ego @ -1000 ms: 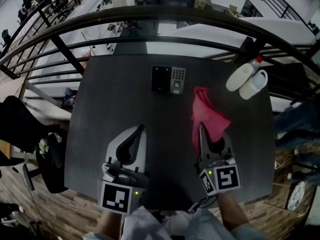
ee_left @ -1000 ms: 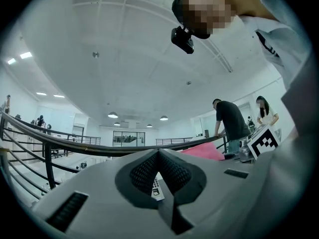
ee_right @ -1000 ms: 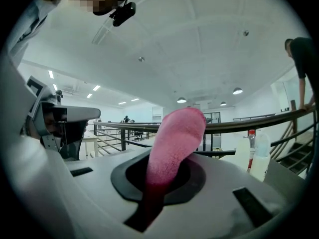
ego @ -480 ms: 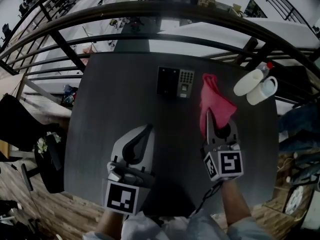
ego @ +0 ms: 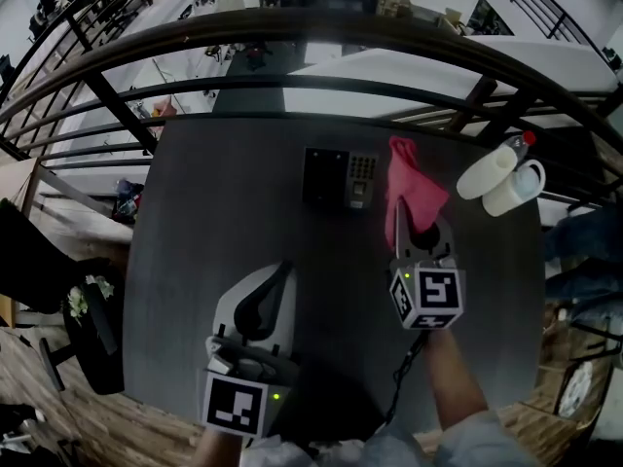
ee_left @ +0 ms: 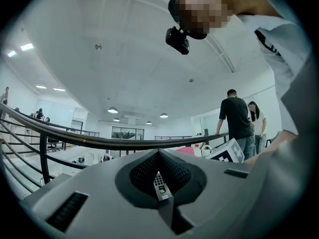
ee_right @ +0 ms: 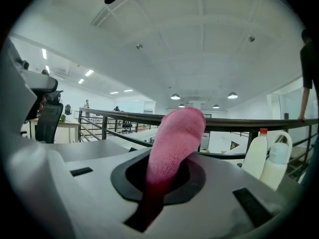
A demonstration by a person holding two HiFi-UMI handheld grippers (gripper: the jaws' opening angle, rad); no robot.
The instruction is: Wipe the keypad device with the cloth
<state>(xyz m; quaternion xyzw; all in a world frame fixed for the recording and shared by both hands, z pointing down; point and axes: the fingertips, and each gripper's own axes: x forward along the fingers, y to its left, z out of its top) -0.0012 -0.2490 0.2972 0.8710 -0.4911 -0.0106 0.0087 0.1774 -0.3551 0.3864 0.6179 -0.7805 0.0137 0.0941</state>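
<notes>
open table [ego: 224, 202] left, bottles [ego: 501, 178] right, railing [ego: 292, 27] beyond

No readable text or numbers, keypad device [ego: 340, 177] keys too small to read.

Left gripper [ego: 281, 272] held low, close to the body, jaws pressed together with nothing between them, tips pointing forward and a touch right. Right gripper [ego: 396, 227] is further forward than the left, right forearm [ego: 450, 382] stretched out behind it, jaws clamped on the pink cloth [ego: 409, 175], marker cube facing up
</notes>
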